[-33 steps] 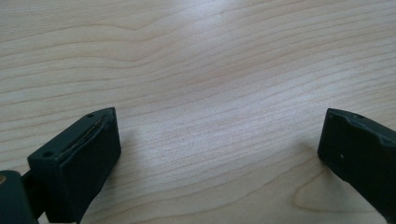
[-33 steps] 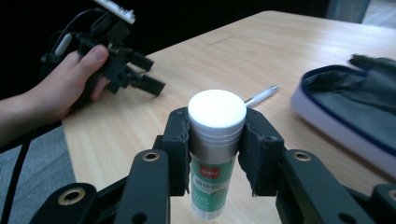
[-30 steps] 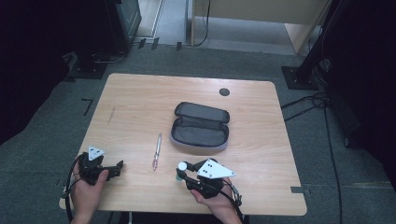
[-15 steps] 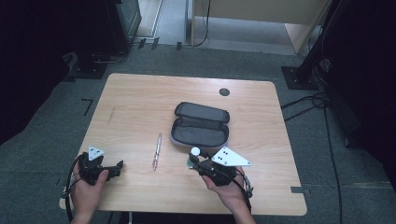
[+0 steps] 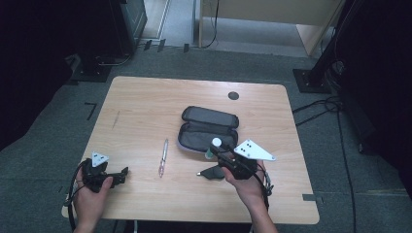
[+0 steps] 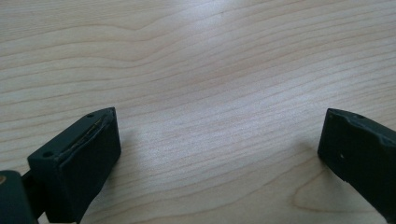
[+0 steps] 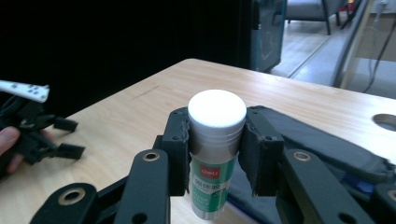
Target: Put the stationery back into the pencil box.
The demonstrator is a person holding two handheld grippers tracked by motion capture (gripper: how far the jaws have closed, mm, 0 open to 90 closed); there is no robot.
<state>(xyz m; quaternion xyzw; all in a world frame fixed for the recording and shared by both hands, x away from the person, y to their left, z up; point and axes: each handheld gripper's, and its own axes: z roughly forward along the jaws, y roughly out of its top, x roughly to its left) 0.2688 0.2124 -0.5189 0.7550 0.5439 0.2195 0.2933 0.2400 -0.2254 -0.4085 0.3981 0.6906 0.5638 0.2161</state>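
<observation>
Between the right claw's pads: a glue stick with a white cap and a green-and-white label (image 7: pixel 216 140), upright, clamped on both sides just under the cap
Glue stick, place: lifted off the worktop, at the near edge of the open pencil case; in the high view its white cap (image 5: pixel 216 142) shows just above the case's front rim
Right claw (image 7: pixel 215 154): closed narrow on the glue stick, black pads pressing its body from left and right
Right claw, high view (image 5: pixel 217 150): held in the person's right hand (image 5: pixel 248 182), jaws pointing away from the person toward the case, grey three-cornered plate on top
Pencil case: a dark grey oval fabric pouch (image 5: pixel 206 127), zipped open and lying flat, lid half farther away, tray half nearer; in the right gripper view it lies right behind the glue stick (image 7: pixel 327 144)
Pen: a slim silver pen (image 5: pixel 163 157), lying on the bare wood left of the case, between the two hands, well apart from both claws
Left claw (image 6: pixel 219 154): jaws wide apart, nothing between them, bare wood grain under them
Left claw, high view (image 5: pixel 121 174): low at the near left corner, in the person's left hand (image 5: pixel 92 191), well apart from the glue stick
Worktop: a light wooden worktop with rounded corners (image 5: pixel 145 107), a round dark cable hole (image 5: pixel 233 95) near its far edge
Around the worktop: grey carpet floor (image 5: pixel 340 160) with black cables at the right
</observation>
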